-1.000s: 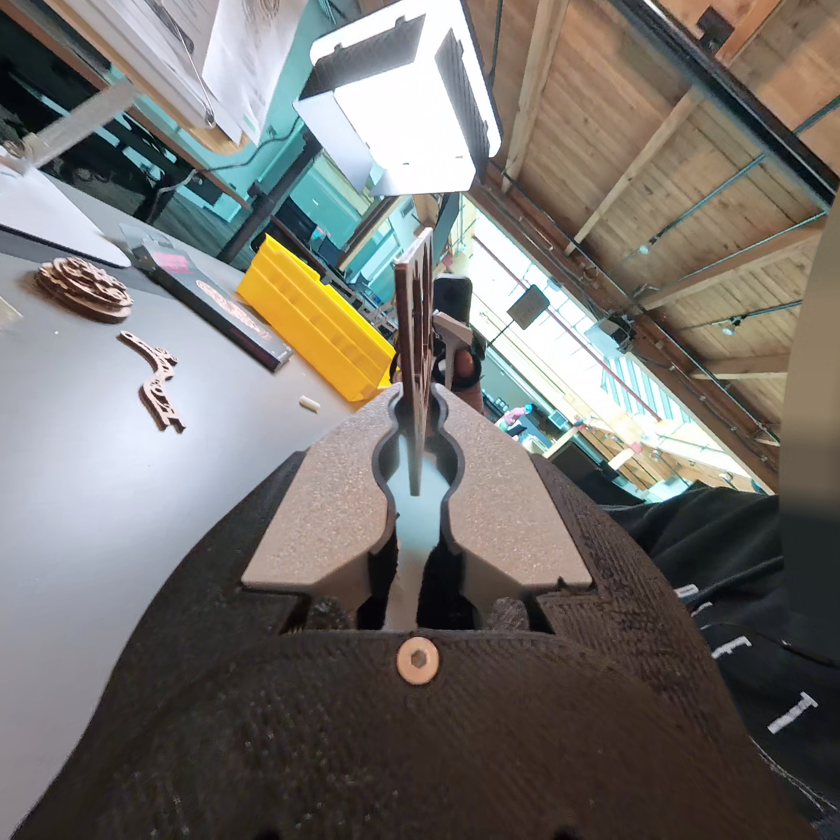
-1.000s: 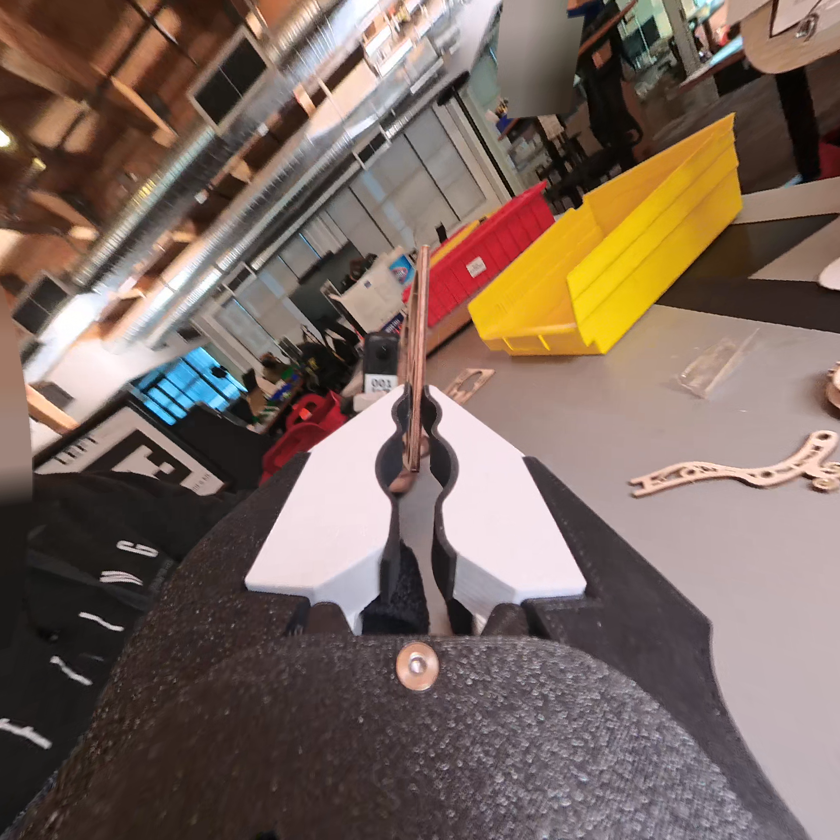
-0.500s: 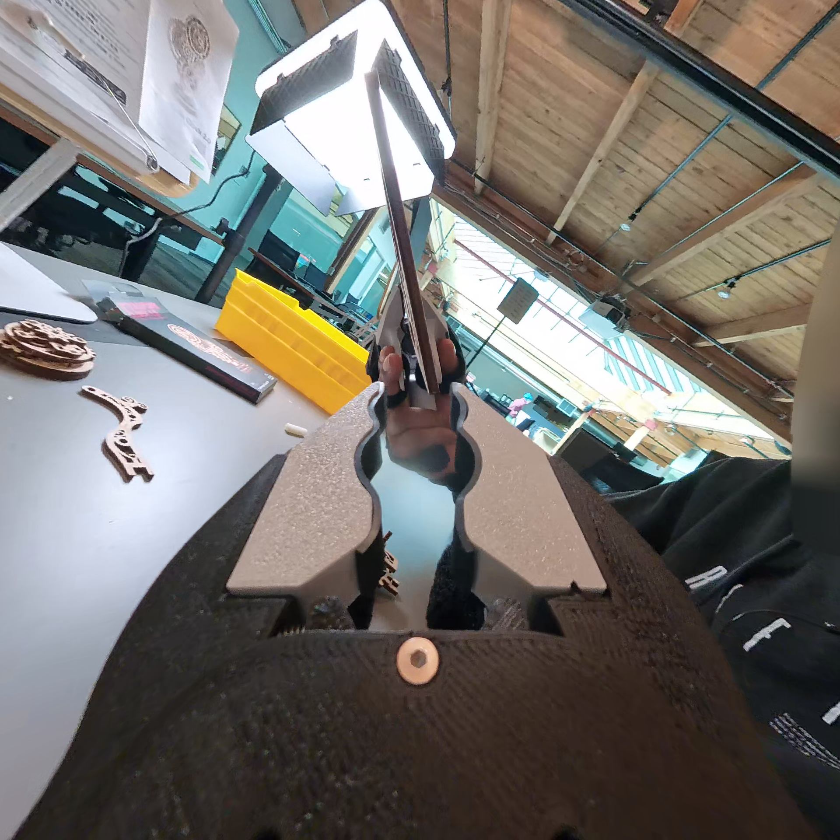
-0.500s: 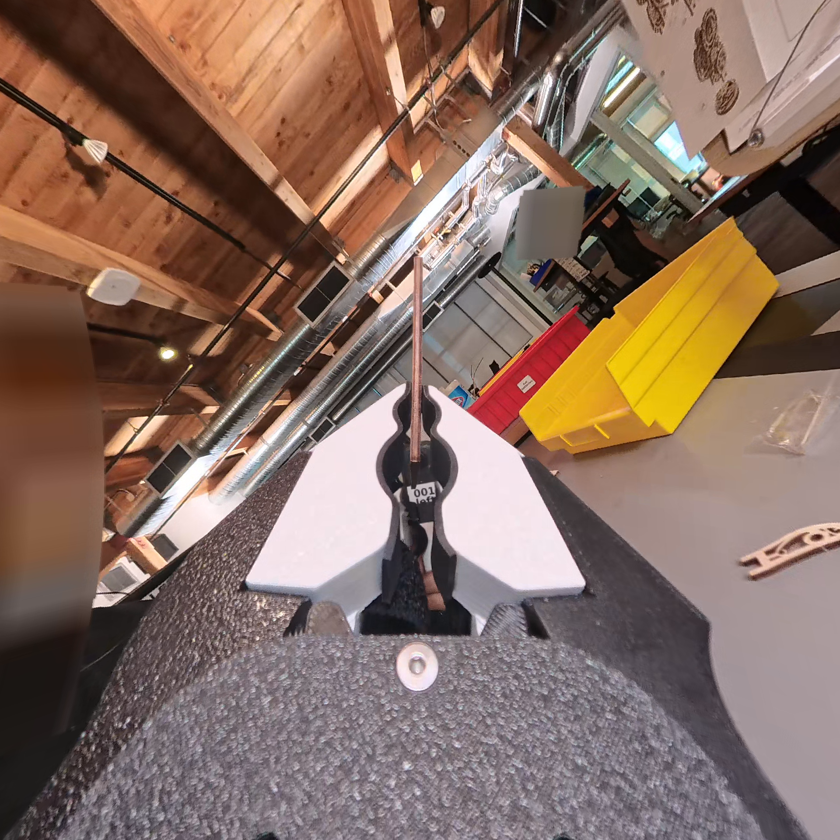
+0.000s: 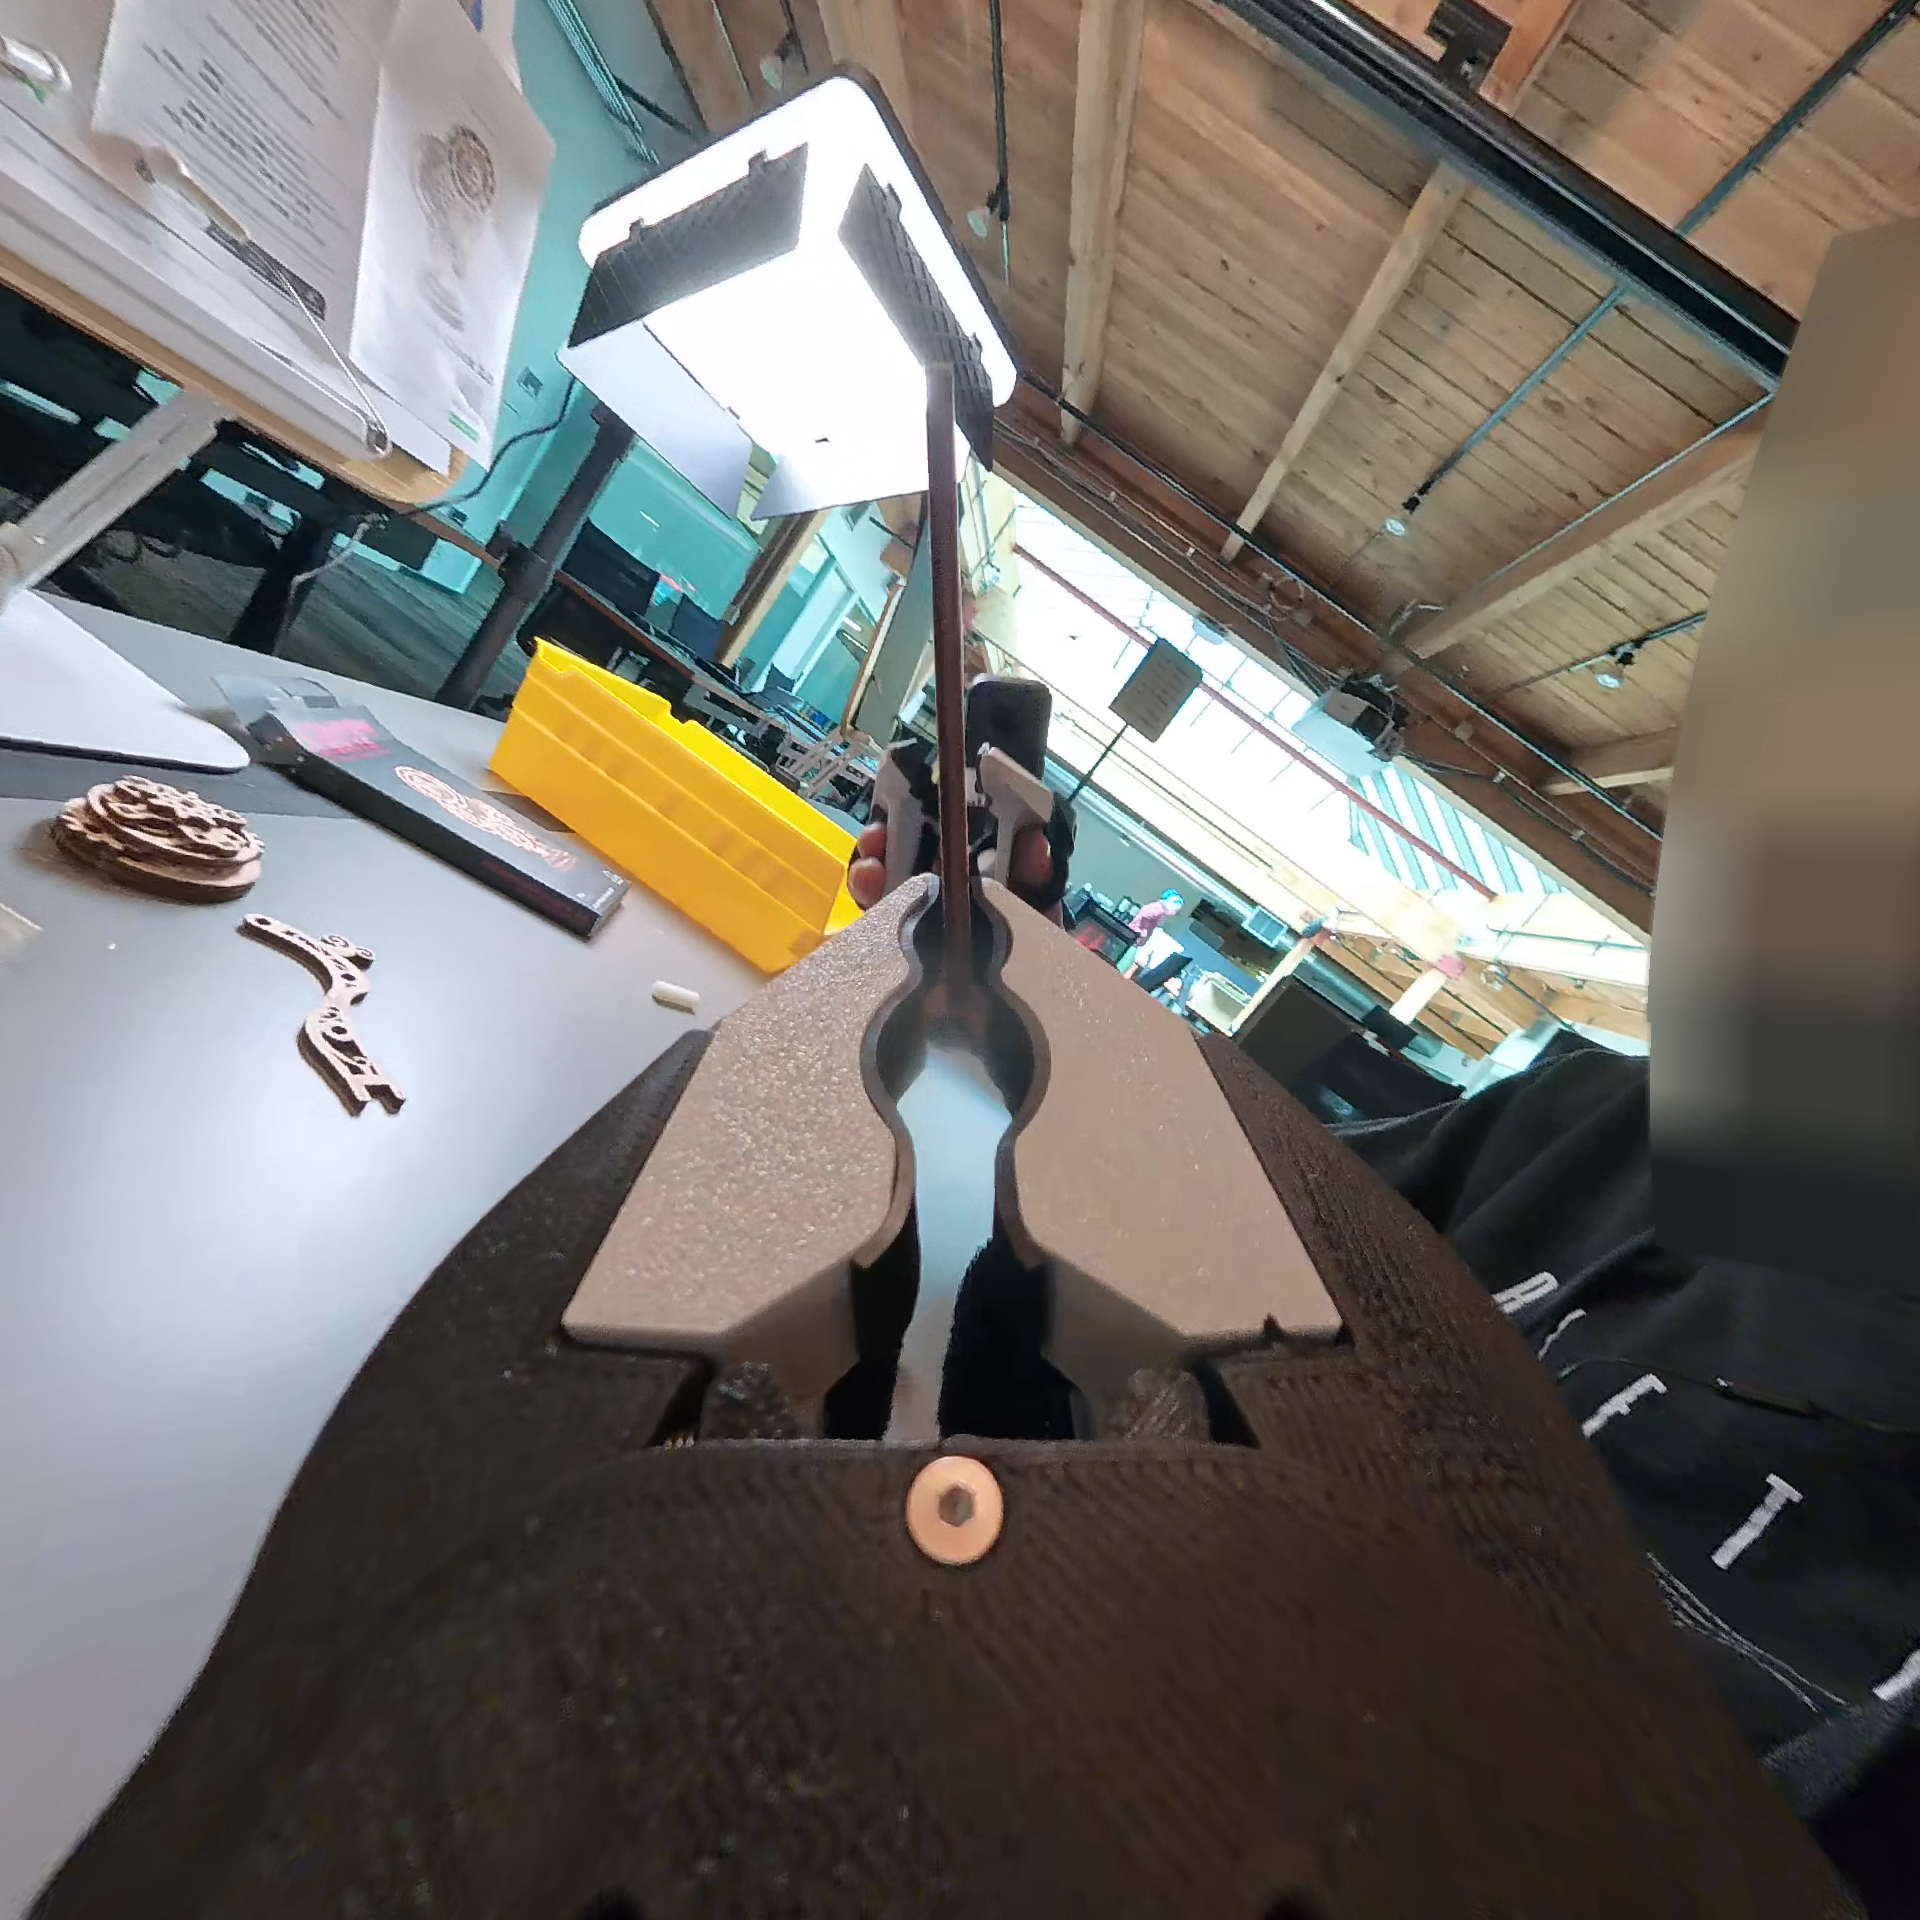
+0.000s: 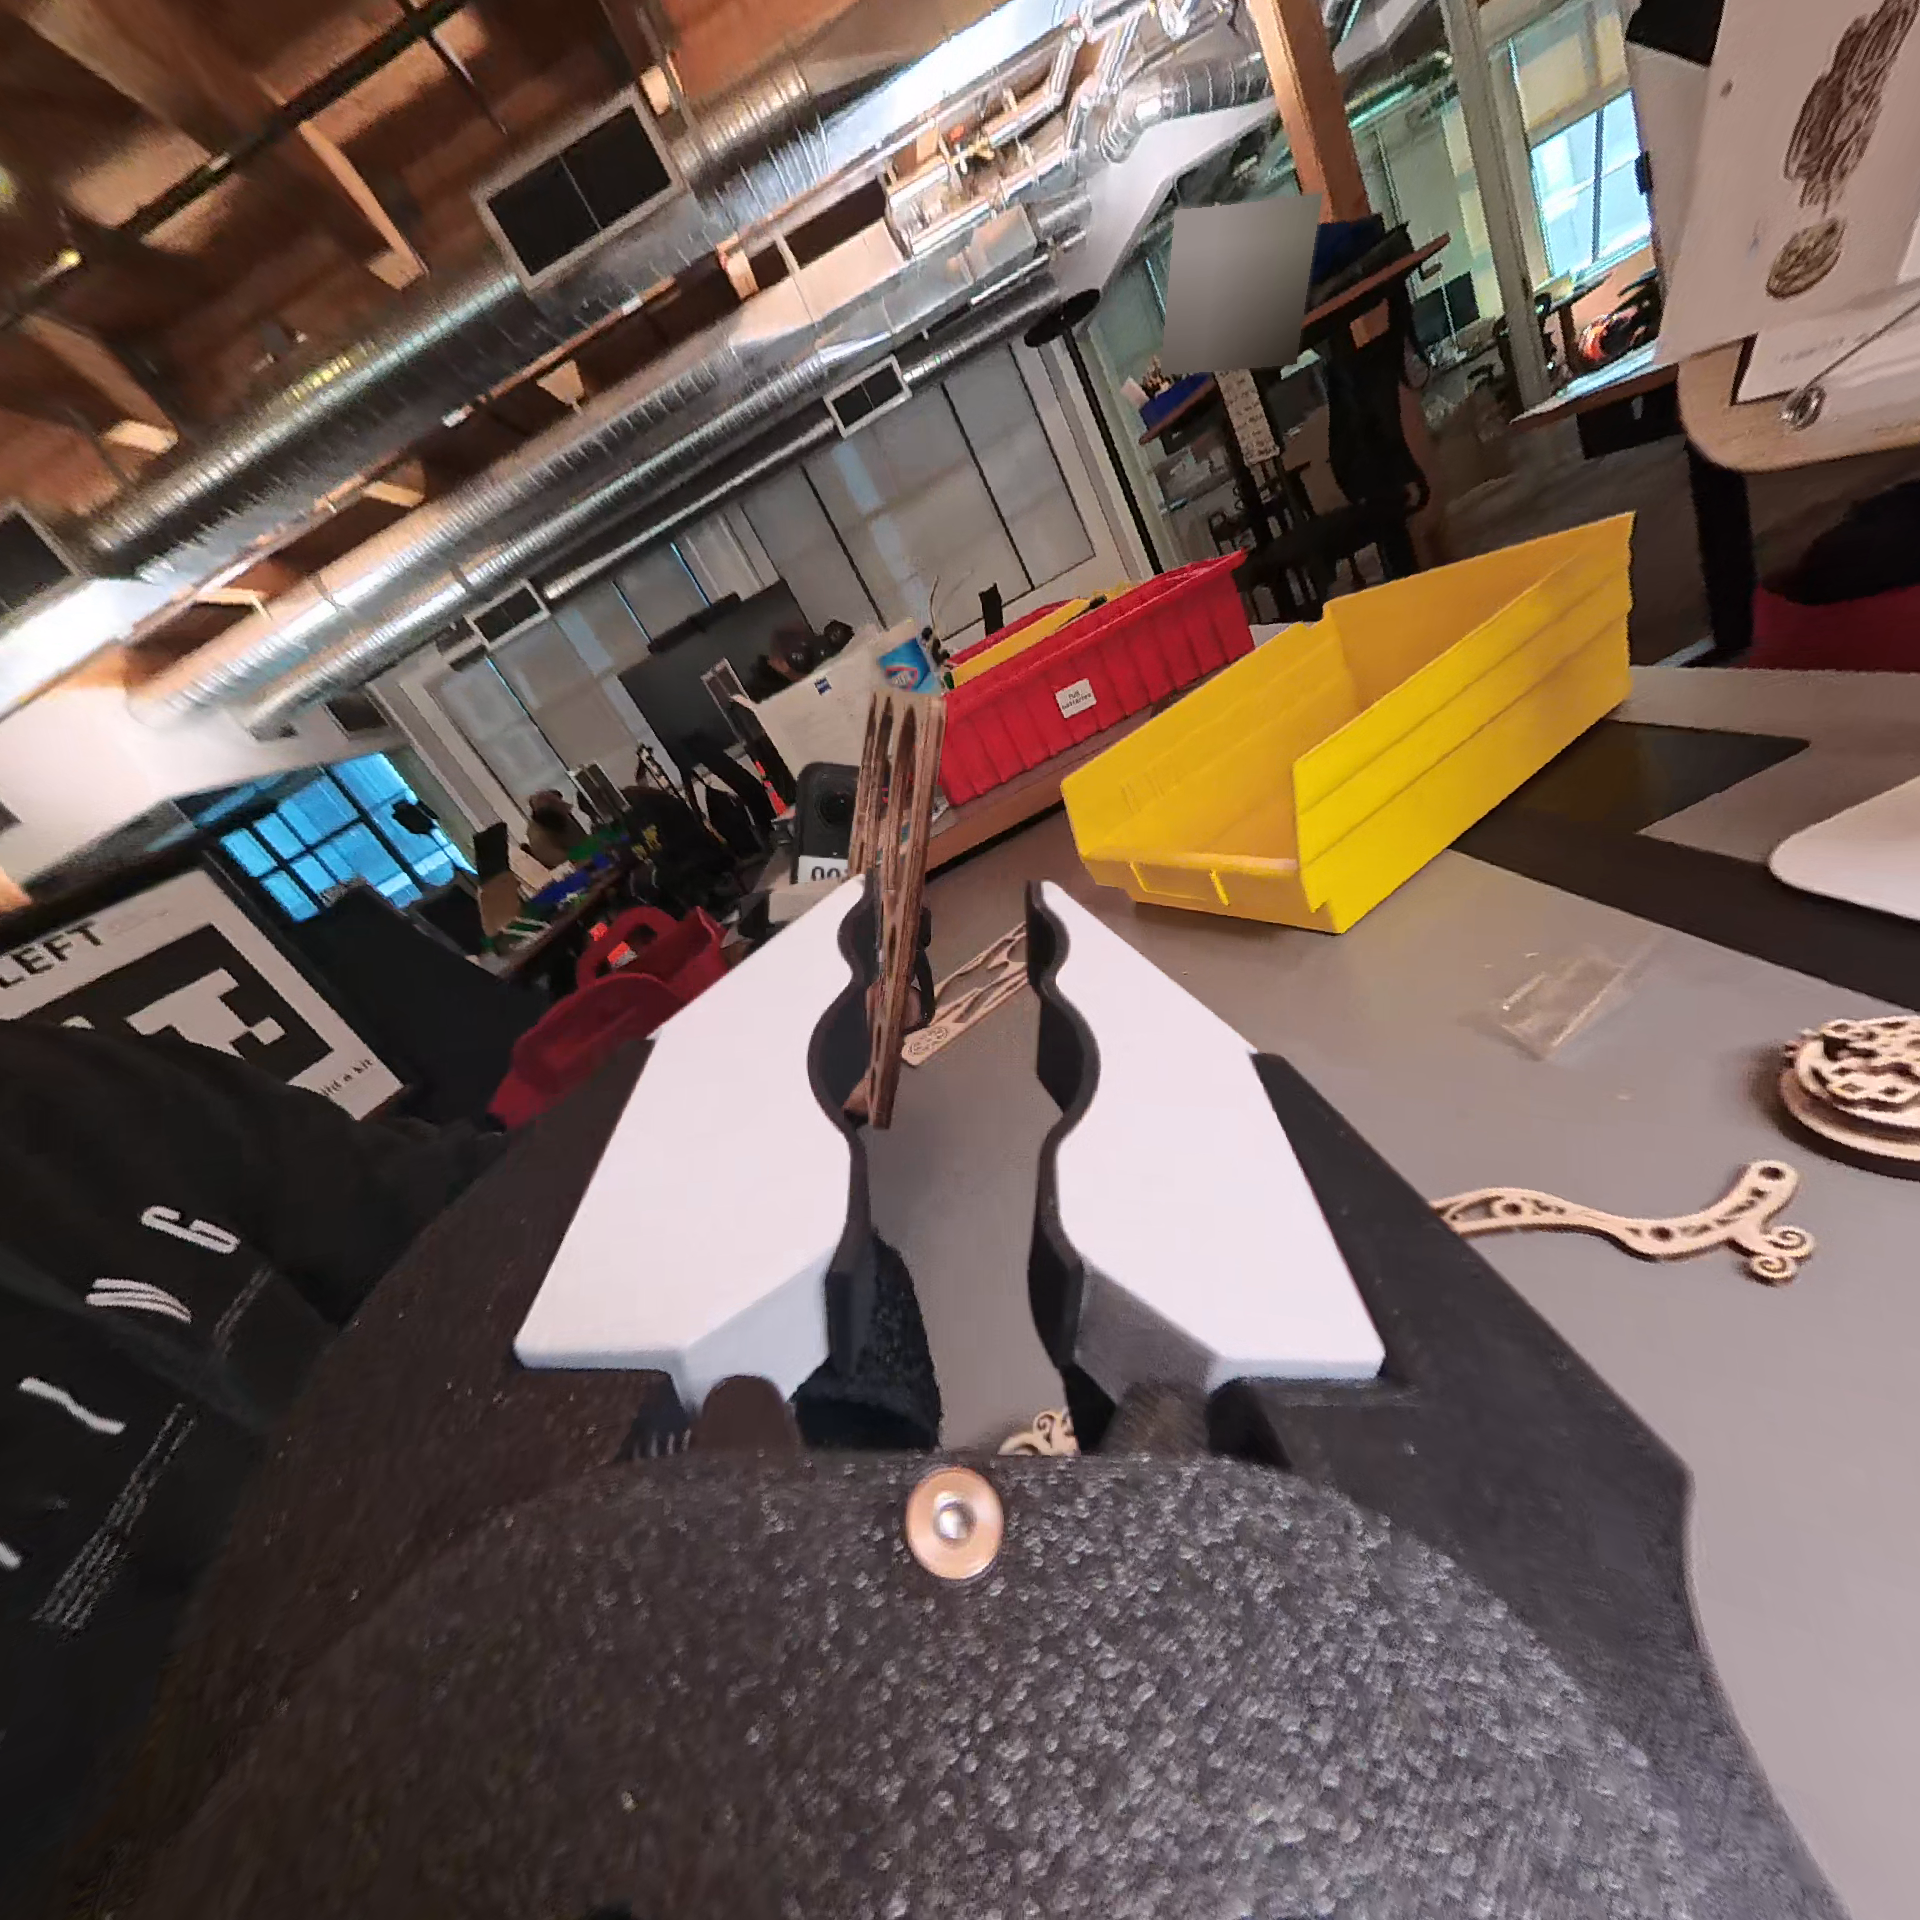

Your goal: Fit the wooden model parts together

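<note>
Left gripper [image 5: 951,940]: my grey jaws are clamped together on the lower end of the pierced wooden plate [image 5: 945,665]. I see the plate edge-on in the left wrist view, a thin dark strip whose long axis runs straight out along my fingers and up toward the light panel [image 5: 769,343].

Right gripper [image 6: 951,997]: white jaws apart. The same plate [image 6: 896,883] stands in the gap, close against the left pad [image 6: 831,997]; whether it touches there I cannot tell. Bare bench [image 6: 1299,1039] shows between it and the right pad [image 6: 1060,997], so this side is not gripping.

Relation that matters: the plate is off the bench, carried by the left alone, with the two grippers facing each other along its length. The right gripper's tips [image 5: 961,821] show just beyond my left tips, one finger on each side of the strip. Left arm is the nearer and the only holder.

On the bench toward the near edge lie a curved fretwork piece [image 6: 1631,1231] and the stacked gear assembly [image 6: 1860,1091]; the yellow bin [image 6: 1382,748] sits toward the far edge.

Judgement: a hand-over or re-grip step. The next mate piece lies to the right of the right gripper, so that free side is better placed to fetch it
</note>
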A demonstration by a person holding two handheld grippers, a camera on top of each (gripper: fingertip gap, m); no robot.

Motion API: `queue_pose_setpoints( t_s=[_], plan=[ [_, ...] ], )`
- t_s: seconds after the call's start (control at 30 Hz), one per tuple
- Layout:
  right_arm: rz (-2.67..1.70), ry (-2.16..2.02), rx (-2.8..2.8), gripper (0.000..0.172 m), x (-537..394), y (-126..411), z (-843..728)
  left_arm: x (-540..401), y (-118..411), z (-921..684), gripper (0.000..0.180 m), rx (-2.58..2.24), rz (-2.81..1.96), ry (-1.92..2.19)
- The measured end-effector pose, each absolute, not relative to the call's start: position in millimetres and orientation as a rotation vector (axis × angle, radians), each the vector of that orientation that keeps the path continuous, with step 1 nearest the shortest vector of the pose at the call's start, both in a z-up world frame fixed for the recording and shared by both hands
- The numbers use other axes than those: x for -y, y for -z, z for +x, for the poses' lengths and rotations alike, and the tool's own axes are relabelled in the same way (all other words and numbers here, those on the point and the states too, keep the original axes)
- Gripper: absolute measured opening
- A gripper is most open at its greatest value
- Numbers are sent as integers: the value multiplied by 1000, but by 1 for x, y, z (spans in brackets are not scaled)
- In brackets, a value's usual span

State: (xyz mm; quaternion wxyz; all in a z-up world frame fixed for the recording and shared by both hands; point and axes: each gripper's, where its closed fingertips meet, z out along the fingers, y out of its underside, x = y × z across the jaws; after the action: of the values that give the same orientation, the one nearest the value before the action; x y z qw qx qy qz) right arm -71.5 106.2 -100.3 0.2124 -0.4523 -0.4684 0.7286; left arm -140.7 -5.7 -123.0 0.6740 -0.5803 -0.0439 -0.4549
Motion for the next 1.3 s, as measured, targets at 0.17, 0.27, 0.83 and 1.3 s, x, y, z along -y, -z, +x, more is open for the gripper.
queue_pose_setpoints(
  t_s=[0.17,0.27,0.83,1.3],
  plan=[
    [-1266,-1970,1442,25,-102,106,-63,0,138,-119,1,47,-1392,1099],
    [-1234,-2004,1473,1,-93,107,-61,-2,140,-120,1,63,-1389,1097],
    [-1155,-2401,846,0,-83,90,-77,-8,125,-108,27,37,-1265,921],
    [-1381,-1918,1549,6,-58,159,-93,-1,156,-129,1,52,-1587,1006]
  ],
)
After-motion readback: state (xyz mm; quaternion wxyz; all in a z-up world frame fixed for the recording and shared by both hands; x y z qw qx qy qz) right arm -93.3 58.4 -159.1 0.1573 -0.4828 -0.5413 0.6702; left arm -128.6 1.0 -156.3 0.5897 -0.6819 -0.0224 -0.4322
